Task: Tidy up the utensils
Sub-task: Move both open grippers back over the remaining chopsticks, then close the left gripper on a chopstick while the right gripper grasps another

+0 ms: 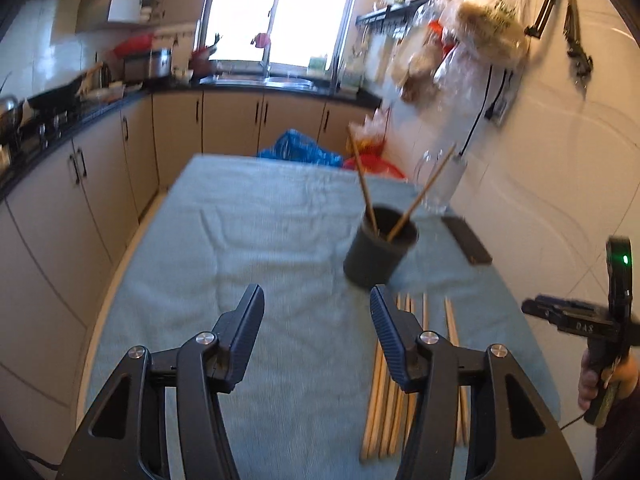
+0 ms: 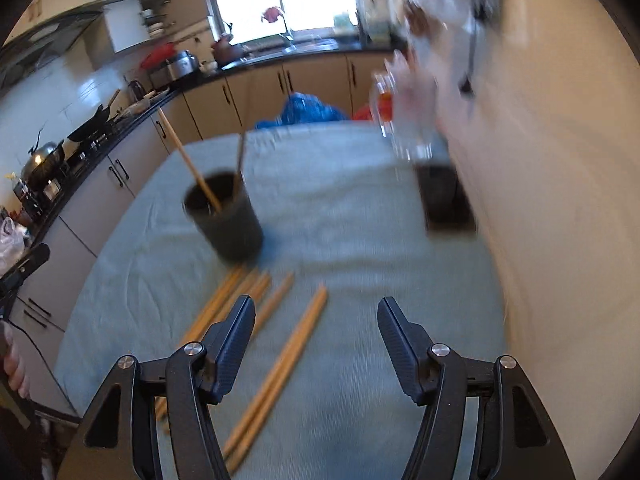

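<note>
While both grippers hang open and empty, the loose chopsticks (image 2: pixel 280 364) lie on the cloth (image 2: pixel 340 220) pointing toward the cup (image 2: pixel 228 220), right under the right gripper (image 2: pixel 316 340), nearer than the left gripper (image 1: pixel 316 320)

A dark grey cup (image 1: pixel 378 250) and tan wooden chopsticks (image 2: pixel 276 372) sit on a pale blue-green cloth (image 1: pixel 260 240).
</note>
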`<state>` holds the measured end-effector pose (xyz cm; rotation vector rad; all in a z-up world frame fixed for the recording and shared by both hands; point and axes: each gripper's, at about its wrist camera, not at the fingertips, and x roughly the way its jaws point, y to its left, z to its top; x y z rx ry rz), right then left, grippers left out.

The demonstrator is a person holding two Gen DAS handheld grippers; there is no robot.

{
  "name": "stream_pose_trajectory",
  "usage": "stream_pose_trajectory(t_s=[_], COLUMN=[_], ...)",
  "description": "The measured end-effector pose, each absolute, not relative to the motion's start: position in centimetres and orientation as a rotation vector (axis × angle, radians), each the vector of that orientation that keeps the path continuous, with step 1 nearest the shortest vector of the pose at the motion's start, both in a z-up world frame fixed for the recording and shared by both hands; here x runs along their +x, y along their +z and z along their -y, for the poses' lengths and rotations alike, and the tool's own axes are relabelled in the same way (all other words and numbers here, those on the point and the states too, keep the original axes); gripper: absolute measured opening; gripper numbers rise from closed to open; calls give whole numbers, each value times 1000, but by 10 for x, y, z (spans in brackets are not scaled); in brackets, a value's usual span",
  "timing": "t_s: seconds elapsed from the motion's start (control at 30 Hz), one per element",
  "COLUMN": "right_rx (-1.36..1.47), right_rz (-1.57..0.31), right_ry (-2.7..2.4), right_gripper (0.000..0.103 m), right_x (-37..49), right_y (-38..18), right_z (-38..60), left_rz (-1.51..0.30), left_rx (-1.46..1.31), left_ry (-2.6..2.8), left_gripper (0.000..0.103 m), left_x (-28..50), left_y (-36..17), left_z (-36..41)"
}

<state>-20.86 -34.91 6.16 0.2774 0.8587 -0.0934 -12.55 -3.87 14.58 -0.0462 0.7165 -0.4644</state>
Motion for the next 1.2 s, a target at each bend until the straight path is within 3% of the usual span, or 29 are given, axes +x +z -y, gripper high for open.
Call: stream_pose_trajectory(t_s=[0.23,0.5,0.77,1.2], right_rx=[310,332,358,301], right_rz=[-849,-829,-824,-908], right_ry=[-72,-54,-43,-65], right_gripper=[68,68,68,65], right_x=[-272,-301,-285,-221], right_y=[18,3,4,-22], right_z=[362,377,364,315], left_rz=[-742,-711,-632,-837], left_rx=[14,23,122,104], left_ry=[-443,-457,-454,-570], left_gripper=[54,54,62,60], left_x=[-160,-182,-190,-124], left_y=[132,152,157,87], left_z=[58,85,90,112])
